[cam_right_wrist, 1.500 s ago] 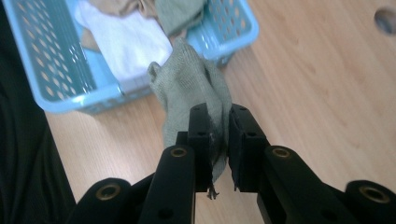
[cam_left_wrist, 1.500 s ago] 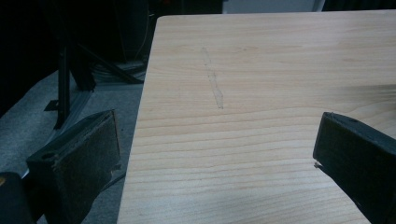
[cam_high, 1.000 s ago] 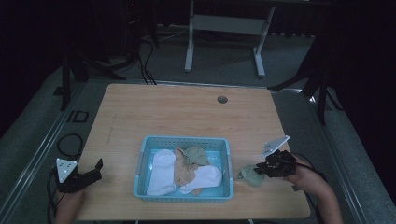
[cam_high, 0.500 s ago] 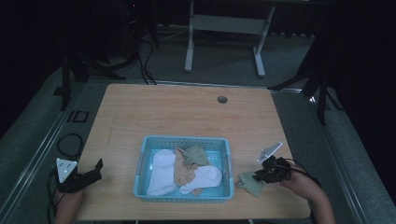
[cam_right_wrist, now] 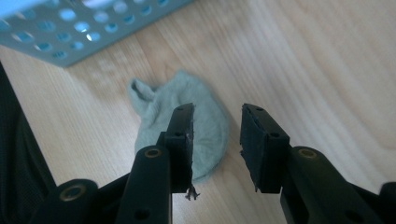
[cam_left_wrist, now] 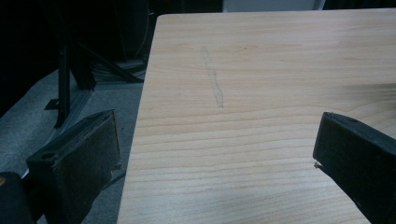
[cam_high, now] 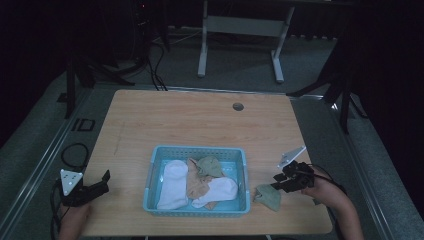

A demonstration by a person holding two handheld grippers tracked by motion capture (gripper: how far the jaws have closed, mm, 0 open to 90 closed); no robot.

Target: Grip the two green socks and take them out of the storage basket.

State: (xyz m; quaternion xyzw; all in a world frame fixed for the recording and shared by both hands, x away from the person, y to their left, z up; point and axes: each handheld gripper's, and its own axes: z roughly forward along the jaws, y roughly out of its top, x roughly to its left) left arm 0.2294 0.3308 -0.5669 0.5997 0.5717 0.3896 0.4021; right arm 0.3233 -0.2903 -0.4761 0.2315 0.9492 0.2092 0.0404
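From the high view, a light-blue perforated basket sits on the near half of the wooden bench, holding a white sock, a second white sock, a tan sock and a green sock heaped loosely together. A separate grey-green sock lies flat on the bench just beside the basket's right wall, apart from it. The right tongs sit just beside this sock on its right, held low by the person's right hand, a placing that suggests the sock is the item in hand, either just set out or about to be collected; which cannot be told. The left tongs rest near the bench's front-left corner, well apart from the basket, seemingly parked out of the way. From the left gripper view, the left tongs are spread wide over bare wood at the bench edge, pinching nothing, consistent with an idle hand. From the right gripper view, the right tongs stand parted with a moderate gap, nothing between the pads; the grey-green sock lies beyond and partly under the left jaw, untouched so far as can be seen, with the basket's wall near its far side. The sock is crumpled and limp, so a grasp would likely need to take a raised fold.
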